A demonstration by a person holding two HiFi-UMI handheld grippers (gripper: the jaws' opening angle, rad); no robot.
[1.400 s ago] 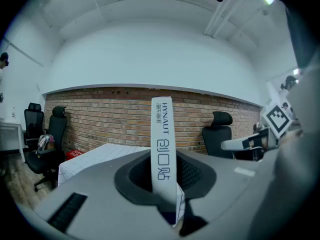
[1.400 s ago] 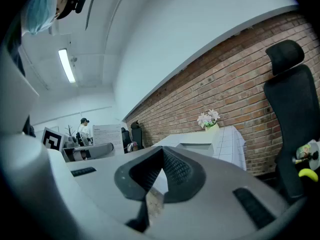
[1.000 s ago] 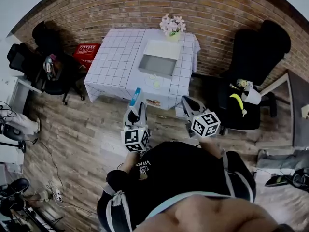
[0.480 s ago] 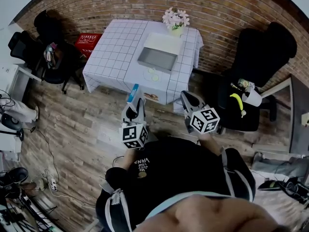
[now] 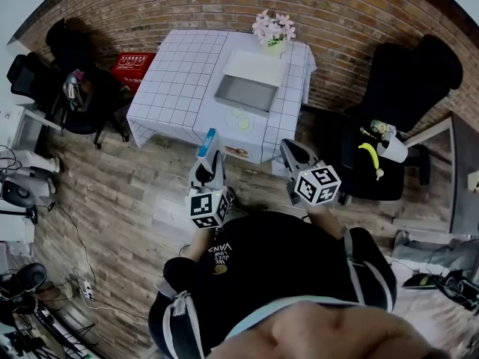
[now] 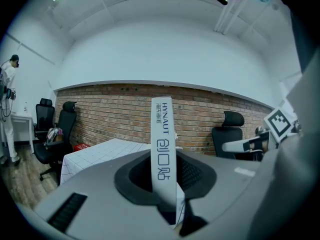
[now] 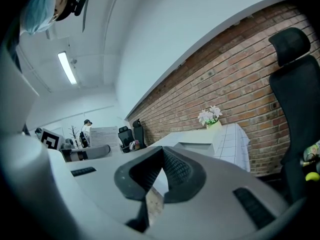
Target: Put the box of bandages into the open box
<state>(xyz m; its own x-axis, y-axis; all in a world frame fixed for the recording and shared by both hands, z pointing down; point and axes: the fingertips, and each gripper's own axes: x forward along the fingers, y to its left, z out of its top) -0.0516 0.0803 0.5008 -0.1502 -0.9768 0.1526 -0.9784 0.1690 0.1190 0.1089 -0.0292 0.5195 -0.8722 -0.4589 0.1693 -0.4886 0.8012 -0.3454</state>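
Head view: shows left gripper (image 5: 209, 161) clamped on bandage box (image 5: 209, 142); open box (image 5: 238, 109) farther off, slightly right, on table (image 5: 179, 73); nearer the left than right gripper (image 5: 289, 152).
Left gripper view: adds bandage box upright, edge-on between pads.
Right gripper view: closed, empty.

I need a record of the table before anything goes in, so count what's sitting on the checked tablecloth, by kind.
Open box: 1
Vase of flowers: 1
Small pale round items: 2
Total: 4
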